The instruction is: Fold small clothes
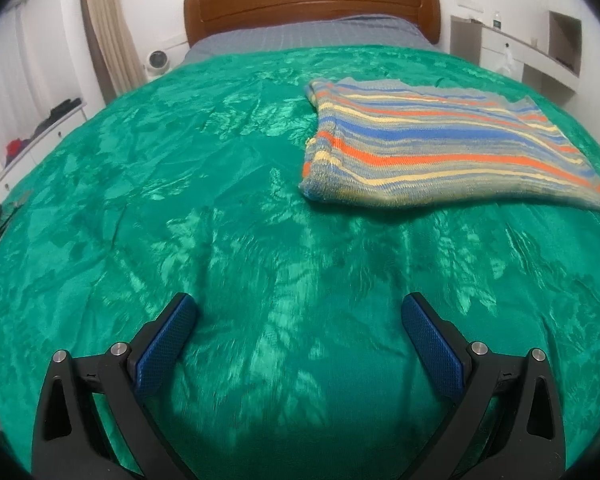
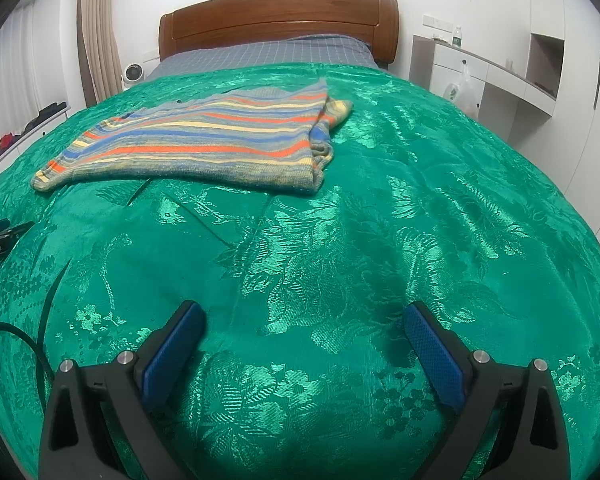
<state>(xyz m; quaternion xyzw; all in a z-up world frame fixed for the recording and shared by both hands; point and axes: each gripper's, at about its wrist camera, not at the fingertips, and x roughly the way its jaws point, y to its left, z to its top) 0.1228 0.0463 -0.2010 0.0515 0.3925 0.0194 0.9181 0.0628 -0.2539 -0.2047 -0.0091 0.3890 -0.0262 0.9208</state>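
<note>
Both hand-held grippers, left (image 1: 298, 312) and right (image 2: 304, 318), released (empty); pinch sweater (image 1: 432, 148) corners upper right, fold evenly.

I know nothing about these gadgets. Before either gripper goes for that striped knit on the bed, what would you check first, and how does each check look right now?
1. Left gripper open and holding nothing: ok.
2. Right gripper open and holding nothing: ok.
3. Striped sweater lying flat on the green bedspread: ok.
4. Nothing resting on top of the sweater: ok.
5. Sweater fully folded: cannot tell; it looks folded once.
6. Either gripper touching the sweater: not ok, both are apart from it.
</note>
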